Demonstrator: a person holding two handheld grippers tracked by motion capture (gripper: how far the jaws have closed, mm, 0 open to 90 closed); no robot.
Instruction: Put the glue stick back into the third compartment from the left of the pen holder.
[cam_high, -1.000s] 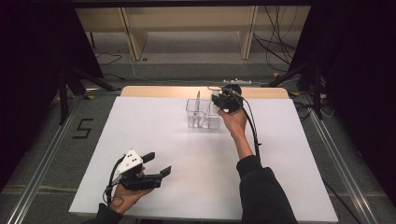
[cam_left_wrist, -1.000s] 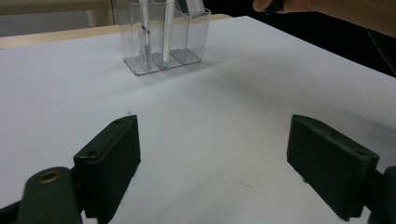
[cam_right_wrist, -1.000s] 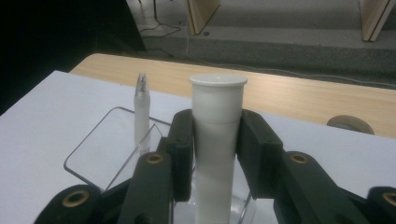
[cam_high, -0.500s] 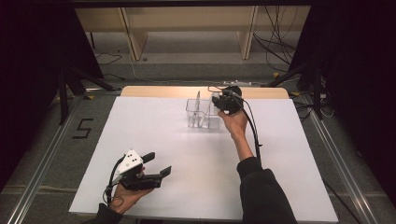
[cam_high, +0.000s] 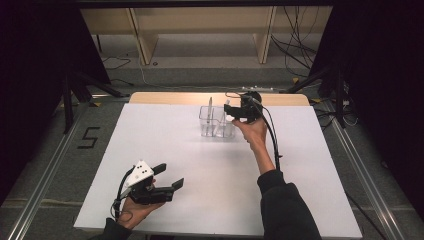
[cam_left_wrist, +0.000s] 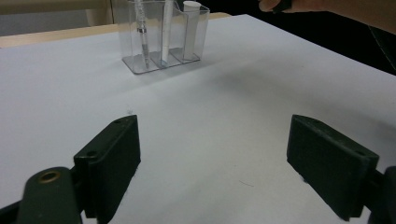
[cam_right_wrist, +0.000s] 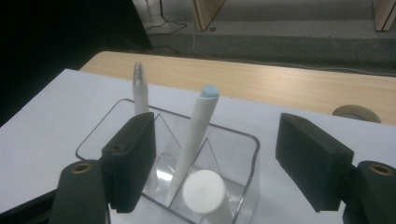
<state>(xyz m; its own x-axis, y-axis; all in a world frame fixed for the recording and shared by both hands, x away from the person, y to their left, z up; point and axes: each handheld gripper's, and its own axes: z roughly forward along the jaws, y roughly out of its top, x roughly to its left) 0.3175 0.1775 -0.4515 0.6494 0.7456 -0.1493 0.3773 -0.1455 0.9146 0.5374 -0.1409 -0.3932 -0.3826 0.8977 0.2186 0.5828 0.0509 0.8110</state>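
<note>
On the white table (cam_high: 165, 150) stands one clear plastic holder (cam_high: 216, 122), near the far edge and close to the wooden strip (cam_high: 170, 98). The holder has three little rooms inside. Three things stand in it: one thin silver-tipped pen (cam_right_wrist: 140, 91), one white pen with a pale blue end (cam_right_wrist: 198, 126) that leans over, and one short white tube with a round flat top (cam_right_wrist: 201, 190).

Two tongs are here, one in each hand. The right gripper (cam_high: 239, 111) is held just over the holder, at its right side. Its jaws have just been opening. In the right gripper view they stand wide apart, and the blue-ended pen and the white tube sit between them, but the pads do not press on either one. So this one is let go and grabs nothing.

The left gripper (cam_high: 167, 177) is far away from the holder, down at the near left of the table, lying in the person's left hand (cam_high: 134, 207). Its jaws are wide apart too, with just bare white table between them.

Some things are hard to see. From the high view the holder is tiny and see-through, so the pens look like thin lines. In the left gripper view the tops of the pens are cut off by the upper edge. In the right gripper view the bottom of the holder is cut off.
</note>
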